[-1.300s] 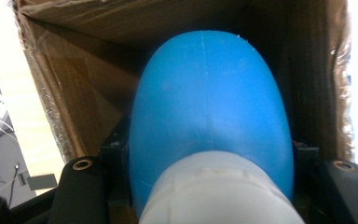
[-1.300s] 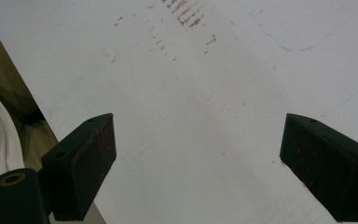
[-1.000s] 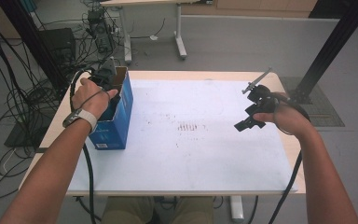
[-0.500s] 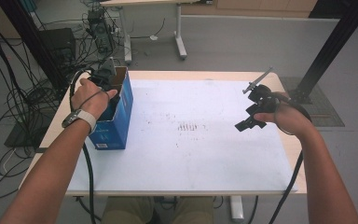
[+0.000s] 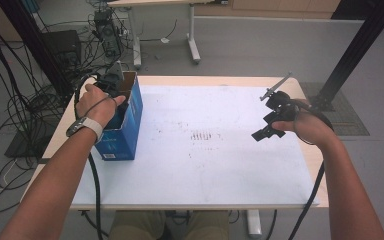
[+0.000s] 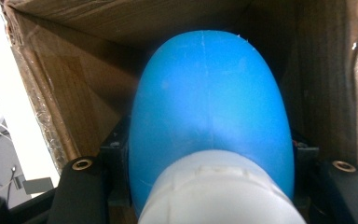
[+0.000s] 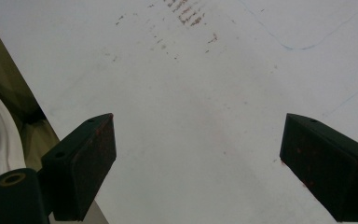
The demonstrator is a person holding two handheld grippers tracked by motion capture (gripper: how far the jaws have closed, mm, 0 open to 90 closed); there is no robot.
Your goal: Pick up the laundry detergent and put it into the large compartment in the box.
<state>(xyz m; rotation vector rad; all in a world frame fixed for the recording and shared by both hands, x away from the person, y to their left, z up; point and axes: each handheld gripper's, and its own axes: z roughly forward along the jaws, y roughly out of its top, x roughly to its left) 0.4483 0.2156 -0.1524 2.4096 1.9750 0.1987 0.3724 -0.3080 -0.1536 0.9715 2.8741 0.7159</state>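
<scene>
In the high view the person's forearms enter from the bottom edge and reach across the white desk [image 5: 200, 170]. The right hand-held gripper [image 5: 266, 131] hovers above the desk's right side, tipped down toward the bare surface. Its own view shows the two black jaws spread wide with nothing between them, so it is released and likely waiting its turn, kept out of the way of the work on the other side.

Farther along on the left, a blue box [image 5: 122, 127] stands upright near the desk's left edge, top open. The left hand-held gripper [image 5: 111, 82] is lowered into that opening from above, the hand wrapped round its body. In its own view a blue object [image 6: 209, 116], rounded at the far end with a white part nearer the camera, sits between the jaws, inside the box's brown cardboard walls [image 6: 74, 93]. The jaws appear clenched on it at either side, which suits either setting it down inside or lifting it out; which of these, I cannot tell.

The object's full shape is cut off by the frame. The box's floor is hidden behind it. Faint brown smudges [image 5: 204, 135] mark the desk's middle.
</scene>
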